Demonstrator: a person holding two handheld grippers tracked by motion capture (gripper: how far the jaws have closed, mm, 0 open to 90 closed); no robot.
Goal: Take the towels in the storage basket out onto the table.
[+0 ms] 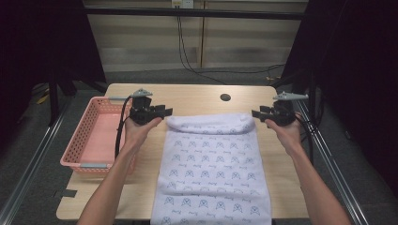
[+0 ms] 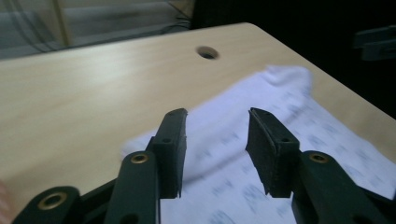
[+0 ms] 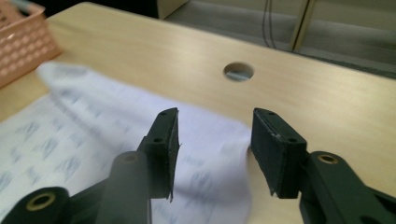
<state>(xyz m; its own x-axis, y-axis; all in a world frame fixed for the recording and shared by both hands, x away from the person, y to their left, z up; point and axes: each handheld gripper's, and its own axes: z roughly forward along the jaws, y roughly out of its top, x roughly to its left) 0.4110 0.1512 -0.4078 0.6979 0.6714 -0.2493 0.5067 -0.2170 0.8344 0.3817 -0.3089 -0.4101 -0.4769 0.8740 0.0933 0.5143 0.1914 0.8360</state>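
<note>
A white towel with a small blue pattern lies flat down the middle of the wooden table, its far edge folded over into a rounded hem. The left gripper hovers at the towel's far left corner, open, with nothing between its jaws. At the far right corner the right gripper is open too and holds nothing. In the left gripper view the open gripper points over the towel. The right gripper view has its open gripper above the towel's corner.
A pink plastic basket stands at the table's left edge, also seen as the basket in the right gripper view. A round cable hole sits in the tabletop beyond the towel. Dark curtains flank the table.
</note>
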